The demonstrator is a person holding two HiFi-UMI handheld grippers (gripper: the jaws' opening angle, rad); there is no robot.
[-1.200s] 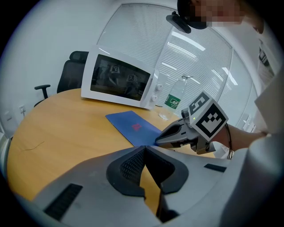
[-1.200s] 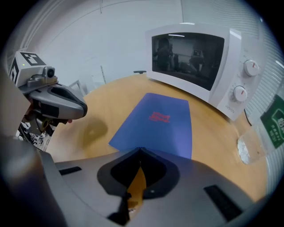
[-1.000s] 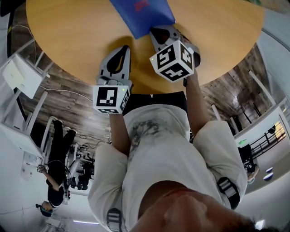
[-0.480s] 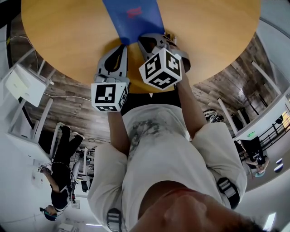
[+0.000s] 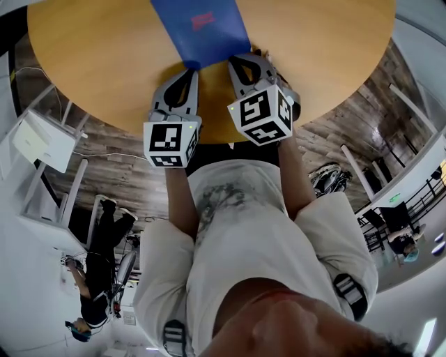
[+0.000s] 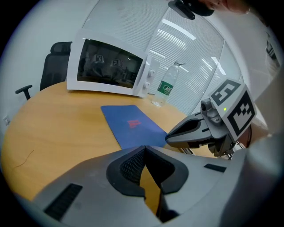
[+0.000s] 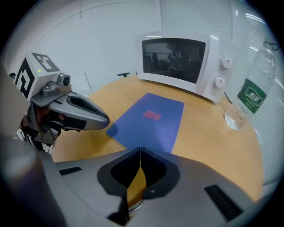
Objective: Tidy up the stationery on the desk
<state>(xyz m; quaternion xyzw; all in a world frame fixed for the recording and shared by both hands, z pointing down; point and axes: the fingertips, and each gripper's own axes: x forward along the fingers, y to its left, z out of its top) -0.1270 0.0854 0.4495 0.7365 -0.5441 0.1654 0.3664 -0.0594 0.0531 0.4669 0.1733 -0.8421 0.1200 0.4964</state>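
The right claw [image 5: 238, 63] is shifted slightly sideways and back beside the left claw [image 5: 189, 72], both closed and empty at the near edge of the blue folder [image 5: 201, 24], which lies flat on the table [image 5: 90, 63], so no grasp is judged begun yet

Far end of blue folder [image 5: 209, 43] cut off; red print [image 5: 202, 20] unreadable.

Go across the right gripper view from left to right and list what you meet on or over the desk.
left gripper → blue folder → microwave → water bottle
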